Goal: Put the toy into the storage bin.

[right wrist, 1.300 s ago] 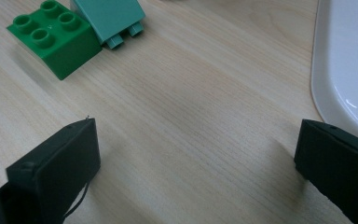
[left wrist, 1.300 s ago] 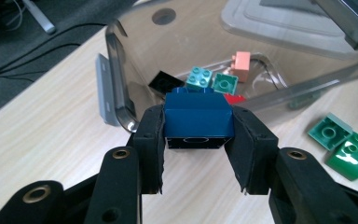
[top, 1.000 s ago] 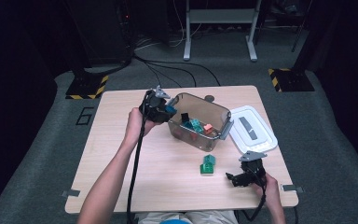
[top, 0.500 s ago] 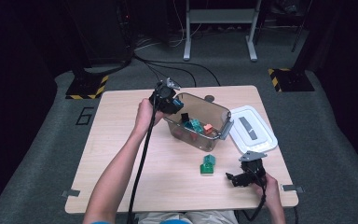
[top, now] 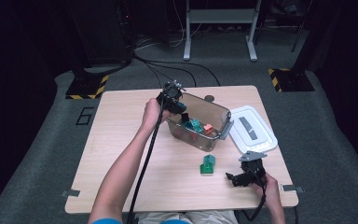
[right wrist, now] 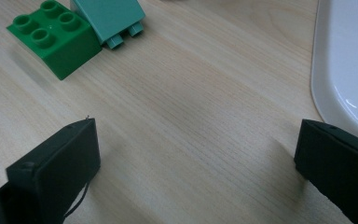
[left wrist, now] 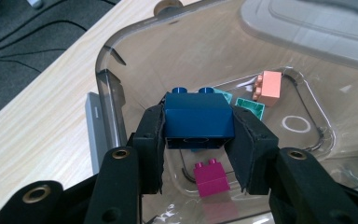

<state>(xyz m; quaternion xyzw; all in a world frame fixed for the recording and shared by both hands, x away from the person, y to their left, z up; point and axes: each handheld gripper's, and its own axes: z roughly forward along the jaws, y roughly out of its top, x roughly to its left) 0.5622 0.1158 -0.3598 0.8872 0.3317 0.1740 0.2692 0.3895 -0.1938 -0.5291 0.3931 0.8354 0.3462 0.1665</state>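
My left gripper (left wrist: 196,128) is shut on a dark blue brick (left wrist: 196,119) and holds it just inside the near-left end of a clear plastic bin (left wrist: 103,60). Below it in the bin lie a magenta brick (left wrist: 210,177), a teal brick (left wrist: 251,108) and a salmon brick (left wrist: 270,86). From above, the left gripper (top: 173,100) hangs over the bin's left end (top: 214,109). My right gripper (top: 242,177) rests near the table's front right, open (right wrist: 196,158) with bare wood between its jaws. A green brick (right wrist: 53,37) and a teal sloped brick (right wrist: 109,18) lie ahead of it.
The bin's white lid (top: 252,128) lies flat to the right of the bin, and its edge (right wrist: 349,70) runs beside my right jaw. The two loose bricks (top: 208,164) sit in front of the bin. A cable trails from the left gripper along the forearm.
My left gripper has carried the blue brick to the right and slightly down, from beside the bin's left end to over its inside. The right gripper has stayed put.
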